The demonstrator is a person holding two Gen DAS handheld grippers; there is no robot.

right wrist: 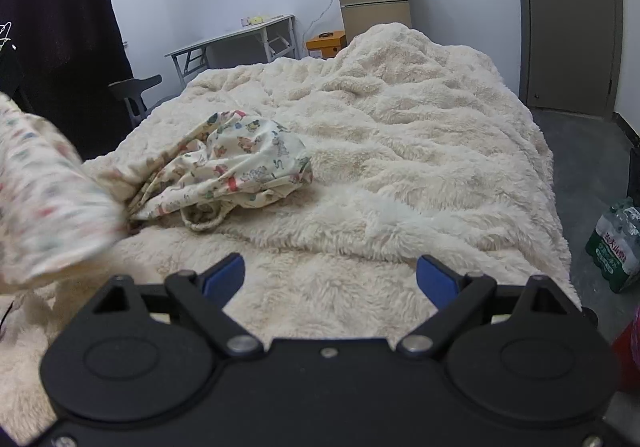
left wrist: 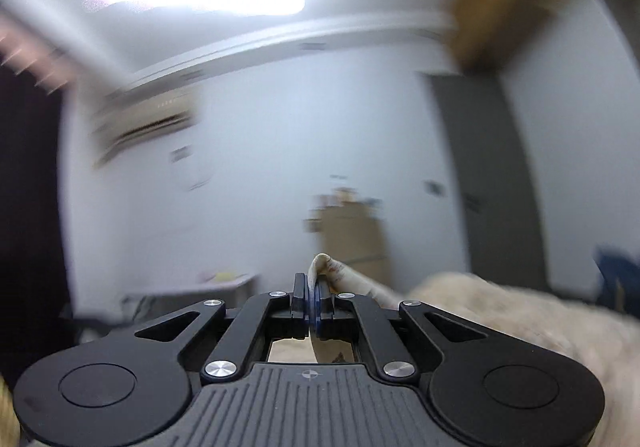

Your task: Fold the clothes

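Judging by how it drapes, the printed garment (right wrist: 224, 163) you are working with is thin, light cotton: it will sag, twist and slide over itself, so nothing about it will hold a shape unless you keep it under tension from two points. Your left gripper (left wrist: 311, 301) has its jaws pressed together on a small fold of the cream printed cloth, which pokes up between the pads and trails off to the right toward the bed; that view is tilted up at the wall and ceiling and smeared with blur, so how much fabric hangs below it cannot be told. In the right wrist view part of the same print rises blurred at the left edge, while the rest lies bunched in a crumpled heap on the fluffy cream blanket (right wrist: 400, 135), with a cord-like edge or drawstring looped at its near side. Your right gripper (right wrist: 330, 273) hovers over the blanket with its blue pads spread wide and nothing between them, near the heap but apart from it. Take hold at a hem or corner rather than the middle of the bundle, because a pinch in the bulk will likely gather several layers. The deep pile may cling to the cloth, so lift before you spread it.
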